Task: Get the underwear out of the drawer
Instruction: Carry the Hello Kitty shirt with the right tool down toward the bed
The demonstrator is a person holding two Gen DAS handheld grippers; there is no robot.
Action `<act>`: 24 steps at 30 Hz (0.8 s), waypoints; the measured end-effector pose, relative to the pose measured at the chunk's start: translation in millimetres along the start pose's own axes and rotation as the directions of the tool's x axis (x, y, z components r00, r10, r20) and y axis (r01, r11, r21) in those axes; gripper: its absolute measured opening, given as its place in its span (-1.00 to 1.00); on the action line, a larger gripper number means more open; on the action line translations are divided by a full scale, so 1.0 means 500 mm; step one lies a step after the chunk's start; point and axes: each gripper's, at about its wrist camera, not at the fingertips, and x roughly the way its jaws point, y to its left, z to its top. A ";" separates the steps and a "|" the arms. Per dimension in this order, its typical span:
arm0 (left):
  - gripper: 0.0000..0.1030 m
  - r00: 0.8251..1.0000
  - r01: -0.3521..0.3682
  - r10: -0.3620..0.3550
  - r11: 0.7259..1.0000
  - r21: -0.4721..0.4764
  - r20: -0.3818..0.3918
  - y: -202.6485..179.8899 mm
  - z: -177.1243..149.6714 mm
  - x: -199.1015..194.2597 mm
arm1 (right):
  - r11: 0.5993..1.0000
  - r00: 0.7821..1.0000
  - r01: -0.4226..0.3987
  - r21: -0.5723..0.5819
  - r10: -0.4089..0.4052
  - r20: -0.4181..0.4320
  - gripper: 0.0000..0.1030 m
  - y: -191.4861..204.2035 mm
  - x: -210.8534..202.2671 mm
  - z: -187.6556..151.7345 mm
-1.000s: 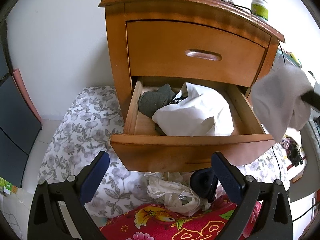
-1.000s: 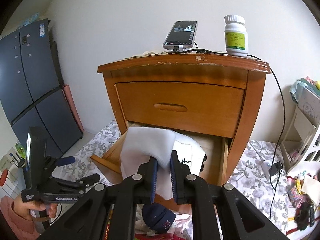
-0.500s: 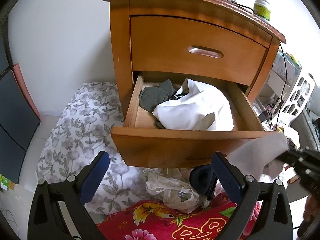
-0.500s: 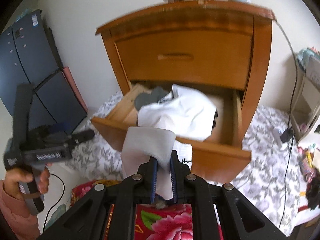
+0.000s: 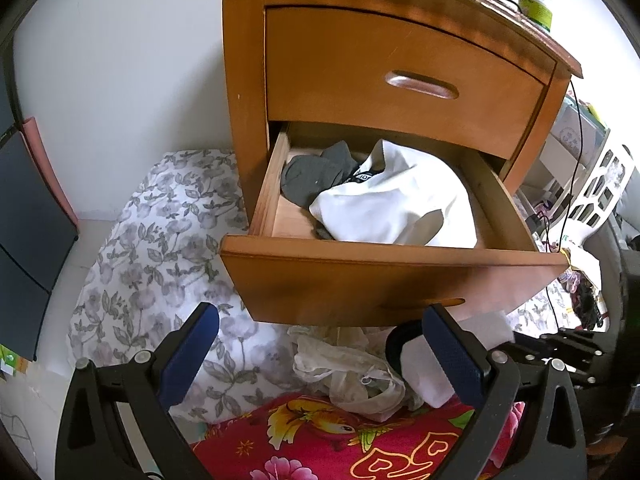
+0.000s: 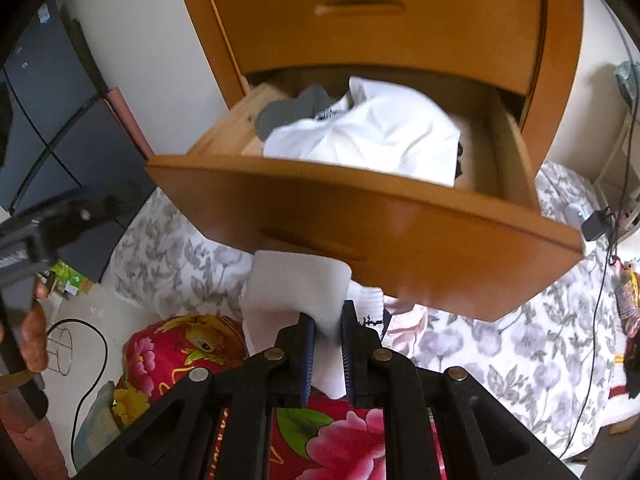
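Left tongs (image 5: 320, 352) stand wide and empty below the open drawer (image 5: 384, 276), which holds 1 white garment (image 5: 396, 208) and 1 grey one (image 5: 316, 176).

Right tongs (image 6: 328, 344) pinch 1 white underwear (image 6: 296, 292) outside the drawer; soft, light, limp, best gripped at a fold.

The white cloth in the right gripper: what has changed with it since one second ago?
The right gripper, shut on the white cloth, has carried it down from beside the open drawer to below the drawer front, over the red blanket. The left gripper stayed open and empty; the drawer's contents are unchanged.
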 end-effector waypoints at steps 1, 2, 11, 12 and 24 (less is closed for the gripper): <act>0.97 1.000 0.000 0.000 1.000 -0.001 -0.003 0.001 -0.001 0.003 | 1.000 1.000 0.004 -0.001 -0.004 -0.010 -0.75 0.000 0.010 -0.001; 0.97 1.000 -0.001 0.001 1.000 -0.002 -0.009 0.003 -0.001 0.008 | 1.000 1.000 0.007 0.000 -0.007 -0.022 -0.75 0.000 0.019 -0.002; 0.97 0.999 -0.001 0.001 1.000 -0.007 -0.050 0.011 -0.002 0.046 | 0.999 0.995 0.041 0.021 -0.038 -0.094 -0.69 -0.011 0.088 -0.001; 0.97 0.999 -0.001 0.001 1.000 -0.007 -0.052 0.012 -0.001 0.049 | 0.999 0.994 0.042 0.022 -0.040 -0.099 -0.69 -0.011 0.092 0.000; 0.97 0.996 -0.006 0.005 1.000 -0.009 -0.091 0.022 -0.004 0.079 | 0.997 0.989 0.065 0.038 -0.059 -0.137 -0.59 -0.011 0.116 0.003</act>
